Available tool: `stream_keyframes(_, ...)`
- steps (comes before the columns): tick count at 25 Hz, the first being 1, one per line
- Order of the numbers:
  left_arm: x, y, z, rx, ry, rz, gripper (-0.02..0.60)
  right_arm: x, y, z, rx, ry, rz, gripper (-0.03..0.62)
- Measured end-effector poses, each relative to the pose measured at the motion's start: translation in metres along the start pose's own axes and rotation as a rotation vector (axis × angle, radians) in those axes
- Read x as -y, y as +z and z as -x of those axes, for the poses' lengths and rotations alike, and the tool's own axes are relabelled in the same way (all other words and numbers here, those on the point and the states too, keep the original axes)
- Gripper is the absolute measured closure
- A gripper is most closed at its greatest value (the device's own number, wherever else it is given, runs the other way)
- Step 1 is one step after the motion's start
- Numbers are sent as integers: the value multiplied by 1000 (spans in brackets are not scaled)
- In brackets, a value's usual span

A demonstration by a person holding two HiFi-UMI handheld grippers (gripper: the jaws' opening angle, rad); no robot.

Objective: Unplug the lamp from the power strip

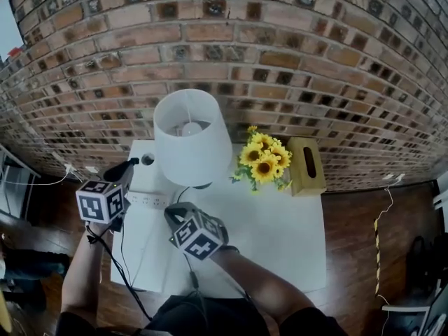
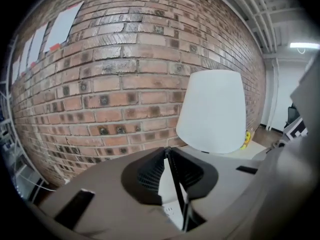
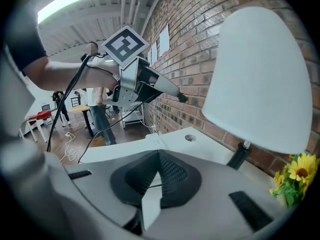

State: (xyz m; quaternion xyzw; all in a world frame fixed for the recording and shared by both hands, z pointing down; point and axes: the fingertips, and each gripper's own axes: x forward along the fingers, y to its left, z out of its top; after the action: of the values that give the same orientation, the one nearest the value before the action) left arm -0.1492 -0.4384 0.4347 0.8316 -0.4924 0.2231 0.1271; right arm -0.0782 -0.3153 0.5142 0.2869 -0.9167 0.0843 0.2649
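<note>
Head view looked steeply down on a white counter [image 1: 280, 243] pushed against a red brick wall [image 1: 280, 54], with dark wooden floor [image 1: 364, 243] on either side. The lamp [image 1: 192, 135], with a white shade and a black stem, stood near the wall at the middle of the counter. The white power strip [image 1: 148, 200] lay just left of the lamp's base. Whether the plug sat in the strip could not be made out.

Sunflowers [image 1: 264, 161] stood right of the lamp, beside a yellow tissue box [image 1: 306, 165]. A round cable hole [image 1: 147, 159] opened in the counter's left back corner.

The left hand-held gripper [image 1: 129, 165] hung above the strip with its jaws narrow, tips together and nothing between them. The right hand-held gripper [image 1: 171, 212] hung in front of the lamp base, also closed and empty.

Right gripper view showed a lit ceiling strip and a person standing well beyond the counter.
</note>
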Motion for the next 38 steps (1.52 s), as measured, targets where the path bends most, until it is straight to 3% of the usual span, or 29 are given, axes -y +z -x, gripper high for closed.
stream_keyframes(7,-16,-1,-10,-37,71,-35,523,-7,3,13,34,53,-5,589)
stream_keyframes(16,-44,-51,-65,-121,-30,46,522,-4,-6,-23,-35,51,-92,589)
stream_keyframes(22,-57,-83,-116,-204,-88,40,520,12,-11,-45,-82,13,-142,589)
stream_keyframes(32,-79,-132,-173,-329,-64,-11,517,21,-24,-60,-129,-2,-205,589)
stream_keyframes(38,-76,-139,-181,-355,-79,-36,508,21,-28,-66,-144,14,-222,589)
